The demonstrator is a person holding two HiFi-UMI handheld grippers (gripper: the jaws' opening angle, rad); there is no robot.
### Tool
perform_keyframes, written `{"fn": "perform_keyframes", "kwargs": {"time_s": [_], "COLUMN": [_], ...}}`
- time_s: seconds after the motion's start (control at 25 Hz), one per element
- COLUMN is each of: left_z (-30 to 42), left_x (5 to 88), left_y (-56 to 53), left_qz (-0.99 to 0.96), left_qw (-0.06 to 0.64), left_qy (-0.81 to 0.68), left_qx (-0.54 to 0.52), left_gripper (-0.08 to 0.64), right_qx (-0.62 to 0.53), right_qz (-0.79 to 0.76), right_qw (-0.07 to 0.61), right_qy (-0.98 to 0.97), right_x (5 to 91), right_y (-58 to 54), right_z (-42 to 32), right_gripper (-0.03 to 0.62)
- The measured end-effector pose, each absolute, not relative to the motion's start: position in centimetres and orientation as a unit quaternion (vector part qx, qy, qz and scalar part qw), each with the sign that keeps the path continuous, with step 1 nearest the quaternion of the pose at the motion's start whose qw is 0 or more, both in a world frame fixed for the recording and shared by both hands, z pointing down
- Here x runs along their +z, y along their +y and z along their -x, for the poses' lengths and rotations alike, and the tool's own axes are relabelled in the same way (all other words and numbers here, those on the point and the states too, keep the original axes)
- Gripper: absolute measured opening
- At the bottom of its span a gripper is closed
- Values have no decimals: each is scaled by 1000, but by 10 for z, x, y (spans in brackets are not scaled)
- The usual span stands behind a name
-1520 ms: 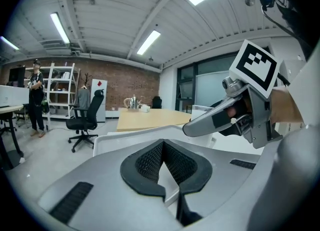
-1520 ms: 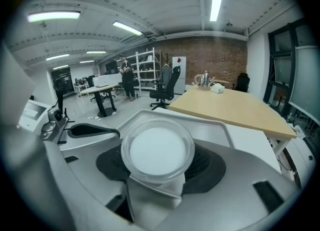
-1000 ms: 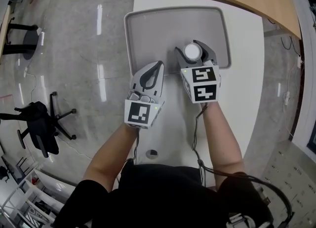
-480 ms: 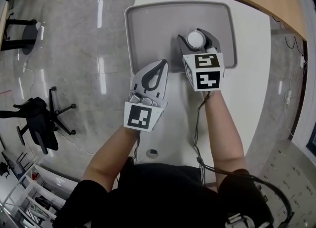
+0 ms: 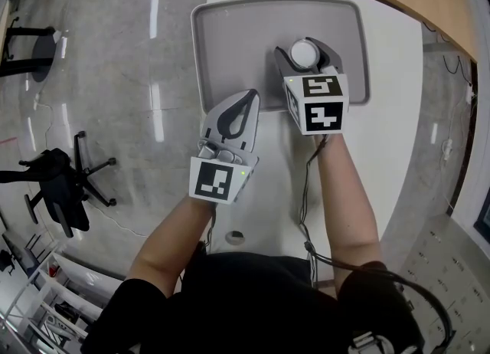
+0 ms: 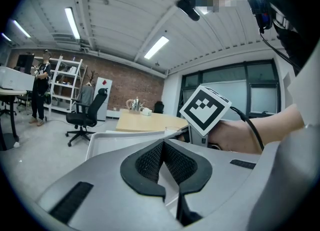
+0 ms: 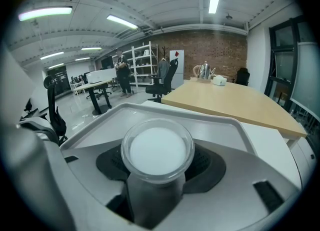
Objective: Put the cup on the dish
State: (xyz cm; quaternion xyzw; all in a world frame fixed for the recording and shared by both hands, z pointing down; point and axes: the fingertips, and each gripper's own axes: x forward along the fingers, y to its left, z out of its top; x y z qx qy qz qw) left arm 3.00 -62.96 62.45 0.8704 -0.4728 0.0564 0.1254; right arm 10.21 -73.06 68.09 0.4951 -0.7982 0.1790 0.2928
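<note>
A clear cup point(image 5: 305, 54) point(image 7: 157, 150) with a white inside sits between the jaws of my right gripper point(image 5: 306, 57) point(image 7: 159, 170), which is shut on it. The cup is held over the right part of a grey tray point(image 5: 230, 46) point(image 7: 235, 135) that serves as the dish, on the white table point(image 5: 390, 138). My left gripper point(image 5: 236, 115) point(image 6: 162, 167) is shut with nothing in it, at the tray's near left corner over the table's left edge.
A wooden table point(image 5: 429, 0) point(image 7: 230, 102) lies beyond the white one. An office chair point(image 5: 65, 184) stands on the floor to the left. Shelves, chairs and a person point(image 6: 40, 92) are far off in the room.
My right gripper has carried the cup a little farther over the tray. The left gripper has stayed about where it was.
</note>
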Motion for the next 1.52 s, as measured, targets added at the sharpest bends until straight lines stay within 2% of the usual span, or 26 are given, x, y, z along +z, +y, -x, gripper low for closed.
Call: {"fn": "perform_keyframes", "kwargs": {"time_s": [0.36, 0.8, 1.16, 1.52], "left_z": [-31, -30, -18, -8], "left_x": [626, 598, 554, 496], "left_y": [-628, -616, -597, -557], "left_qz": [-871, -874, -873, -872], "left_qw": [130, 121, 87, 76], "left_qy": [-471, -468, -477, -483], "left_qx": [59, 50, 49, 16], "left_gripper": [0, 2, 1, 1], "right_qx": [166, 131, 101, 59], "right_qz": [-495, -511, -525, -534], "right_qw": [291, 247, 219, 153], "right_qy": [-802, -813, -816, -830], "right_x": [681, 629, 571, 487], "right_y": [-732, -722, -696, -622], "right_z": [-101, -101, -102, -97], "right_gripper": [250, 250, 250, 249]}}
